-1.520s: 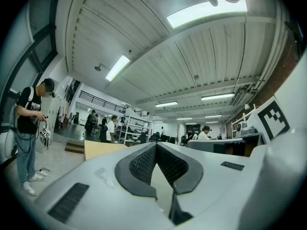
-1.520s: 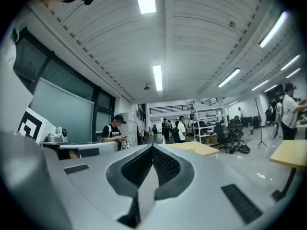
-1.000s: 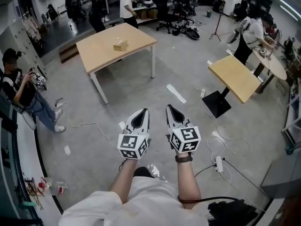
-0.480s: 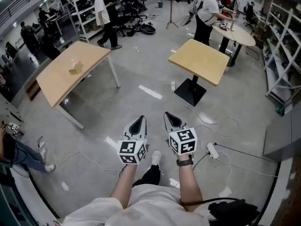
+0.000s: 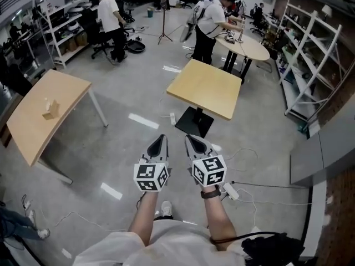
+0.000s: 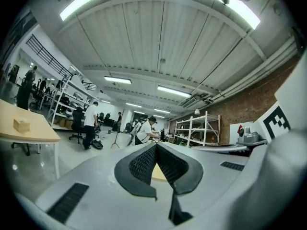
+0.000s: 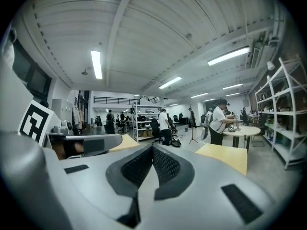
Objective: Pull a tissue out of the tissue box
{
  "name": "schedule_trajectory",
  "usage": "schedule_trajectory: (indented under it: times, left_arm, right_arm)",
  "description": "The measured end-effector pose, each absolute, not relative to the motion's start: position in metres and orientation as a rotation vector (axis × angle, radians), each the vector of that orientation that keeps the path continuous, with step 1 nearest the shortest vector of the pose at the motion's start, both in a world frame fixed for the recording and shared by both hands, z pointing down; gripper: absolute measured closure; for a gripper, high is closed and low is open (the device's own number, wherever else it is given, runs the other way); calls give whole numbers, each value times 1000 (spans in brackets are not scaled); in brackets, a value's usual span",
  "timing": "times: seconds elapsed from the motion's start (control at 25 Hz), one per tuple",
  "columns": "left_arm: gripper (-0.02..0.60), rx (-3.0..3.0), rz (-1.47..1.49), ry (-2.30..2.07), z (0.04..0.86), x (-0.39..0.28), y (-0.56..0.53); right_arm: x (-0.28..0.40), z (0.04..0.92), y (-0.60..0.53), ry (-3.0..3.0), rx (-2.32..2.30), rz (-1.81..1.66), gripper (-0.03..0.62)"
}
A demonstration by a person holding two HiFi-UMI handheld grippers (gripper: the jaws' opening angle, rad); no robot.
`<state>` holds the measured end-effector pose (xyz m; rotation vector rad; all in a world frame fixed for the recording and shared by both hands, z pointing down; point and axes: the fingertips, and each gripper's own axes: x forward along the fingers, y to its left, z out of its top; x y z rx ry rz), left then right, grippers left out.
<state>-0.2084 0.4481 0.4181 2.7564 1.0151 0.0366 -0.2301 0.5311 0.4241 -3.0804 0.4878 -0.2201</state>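
Observation:
The tissue box (image 5: pixel 51 109) is a small tan box on the long wooden table (image 5: pixel 33 127) at the far left of the head view. It also shows in the left gripper view, as the same tissue box (image 6: pixel 21 125) on the table's edge (image 6: pixel 33 134). My left gripper (image 5: pixel 159 142) and right gripper (image 5: pixel 192 141) are held side by side in front of me over the concrete floor, far from the box. Both point level. The left gripper (image 6: pixel 156 145) is shut with nothing in it, and so is the right gripper (image 7: pixel 152 147).
A square wooden pedestal table (image 5: pixel 205 87) stands straight ahead. Behind it a person works at a round table (image 5: pixel 247 44). Metal shelving (image 5: pixel 308 60) lines the right wall. A power strip (image 5: pixel 230 190) and cables lie on the floor by my right arm. Another person (image 5: pixel 110 21) stands at the back left.
The view has swung right: the tissue-box table slid from upper middle to the far left, and the square pedestal table now lies ahead. Both grippers stayed shut, side by side.

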Motion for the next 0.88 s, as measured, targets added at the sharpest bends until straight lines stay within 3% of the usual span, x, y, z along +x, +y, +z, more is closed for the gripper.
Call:
schedule_trajectory:
  times: [0.48,0.88]
  left_arm:
    - [580,2714,104,917,445,-67,428]
    - [580,2852,110,589,453,70,383]
  right_arm:
    - [-97,443,510,564,-3059,-291,597]
    - [65,448,461,984,-2927,-288,597]
